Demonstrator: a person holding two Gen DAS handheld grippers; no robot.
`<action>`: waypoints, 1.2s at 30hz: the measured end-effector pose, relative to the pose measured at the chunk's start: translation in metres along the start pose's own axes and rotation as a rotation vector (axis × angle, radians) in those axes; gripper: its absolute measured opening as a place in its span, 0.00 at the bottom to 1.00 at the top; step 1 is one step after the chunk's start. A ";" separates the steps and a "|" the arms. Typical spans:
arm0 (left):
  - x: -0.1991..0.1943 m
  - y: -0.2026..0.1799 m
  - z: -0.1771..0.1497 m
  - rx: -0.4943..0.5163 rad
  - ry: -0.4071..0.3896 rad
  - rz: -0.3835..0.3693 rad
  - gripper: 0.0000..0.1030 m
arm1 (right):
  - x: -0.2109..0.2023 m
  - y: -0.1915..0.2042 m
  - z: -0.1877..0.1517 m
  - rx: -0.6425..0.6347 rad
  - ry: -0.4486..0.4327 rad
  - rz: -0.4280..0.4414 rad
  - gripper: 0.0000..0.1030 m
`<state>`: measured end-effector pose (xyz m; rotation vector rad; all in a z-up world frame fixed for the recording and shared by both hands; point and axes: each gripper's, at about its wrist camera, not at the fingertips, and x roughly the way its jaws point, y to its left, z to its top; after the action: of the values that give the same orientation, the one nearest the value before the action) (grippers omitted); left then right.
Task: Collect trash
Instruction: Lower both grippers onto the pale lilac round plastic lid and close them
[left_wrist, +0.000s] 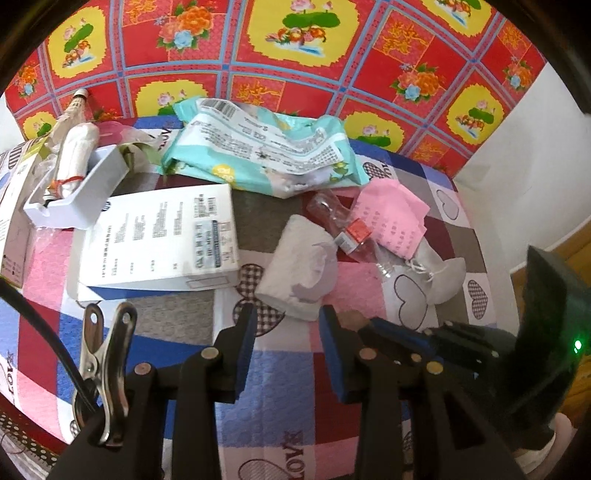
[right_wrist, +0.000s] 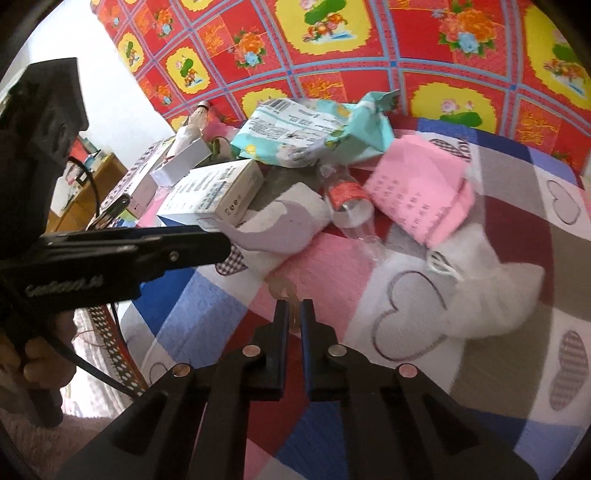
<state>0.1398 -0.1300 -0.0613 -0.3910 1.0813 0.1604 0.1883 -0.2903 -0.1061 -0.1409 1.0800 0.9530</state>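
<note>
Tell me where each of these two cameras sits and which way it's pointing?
Left wrist view: sits on the left gripper, looking down along its open fingers at the white tissue wad; the right gripper enters from the right.
Right wrist view: sits on the right gripper, fingers nearly together on a small translucent scrap; the left gripper and the hand holding it show at left.
Shared: white box, clear bottle, pink paper, teal wrapper, patchwork cloth.

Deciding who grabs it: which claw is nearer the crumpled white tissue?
Left. The left claw sits just short of the crumpled white tissue, its tips almost at the near edge. The right claw is farther back, off to the tissue's right.
</note>
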 end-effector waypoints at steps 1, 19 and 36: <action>0.002 -0.002 0.001 0.004 -0.001 -0.004 0.35 | -0.003 -0.003 -0.002 0.007 -0.002 -0.005 0.07; 0.024 -0.041 0.008 0.091 0.011 -0.129 0.35 | -0.034 -0.043 -0.026 0.139 -0.024 -0.075 0.07; 0.052 -0.049 -0.006 0.141 0.129 -0.075 0.61 | -0.036 -0.046 -0.030 0.146 -0.023 -0.075 0.07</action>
<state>0.1747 -0.1810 -0.0981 -0.3181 1.1957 -0.0081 0.1958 -0.3556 -0.1077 -0.0494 1.1116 0.8040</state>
